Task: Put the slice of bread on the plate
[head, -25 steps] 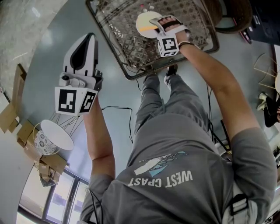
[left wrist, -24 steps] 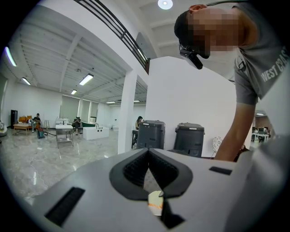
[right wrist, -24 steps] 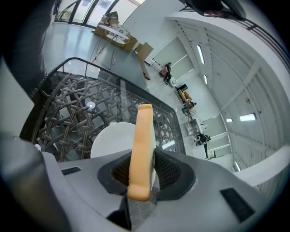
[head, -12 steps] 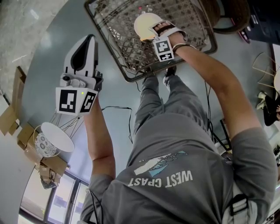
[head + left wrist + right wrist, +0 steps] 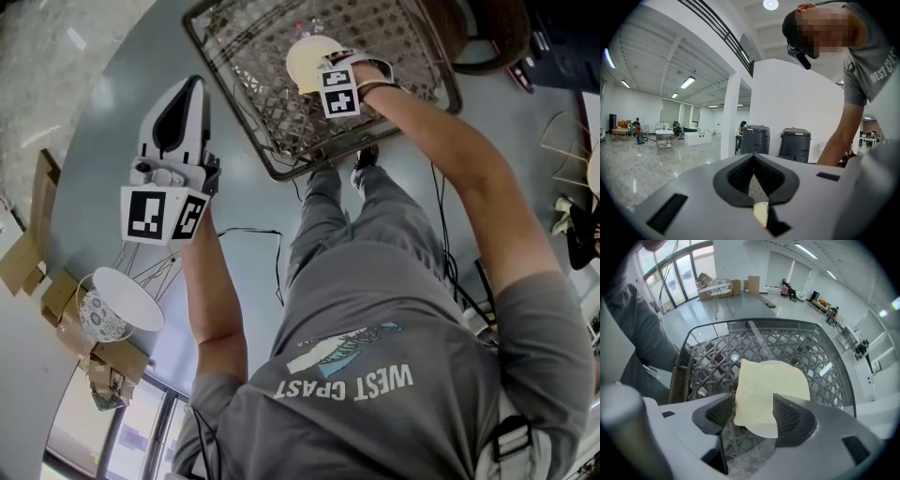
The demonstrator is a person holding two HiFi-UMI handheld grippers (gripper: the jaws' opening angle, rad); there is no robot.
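Note:
A pale yellow slice of bread point(image 5: 761, 387) lies flat on a small white plate point(image 5: 787, 365) on the glass top of a wicker table point(image 5: 710, 366). My right gripper point(image 5: 753, 401) points steeply down over it. Its jaws have just been opening and now stand open, one on each side of the slice's near end, without pressing it. In the head view the plate point(image 5: 302, 56) shows at the table's point(image 5: 248, 89) middle, partly under the right gripper point(image 5: 323, 64). My left gripper point(image 5: 190, 84) hovers over the floor left of the table, shut and holding nothing point(image 5: 753, 157).
The table's dark rim point(image 5: 281, 169) is just ahead of the person's legs. A white bowl-shaped thing on wire legs point(image 5: 117, 300), cardboard scraps point(image 5: 28, 248) and a cable point(image 5: 272, 248) are on the floor. Two dark bins point(image 5: 794, 143) stand ahead of the left gripper.
The right gripper has slid left and a little farther over the plate and tipped downward. The left gripper has stayed where it was.

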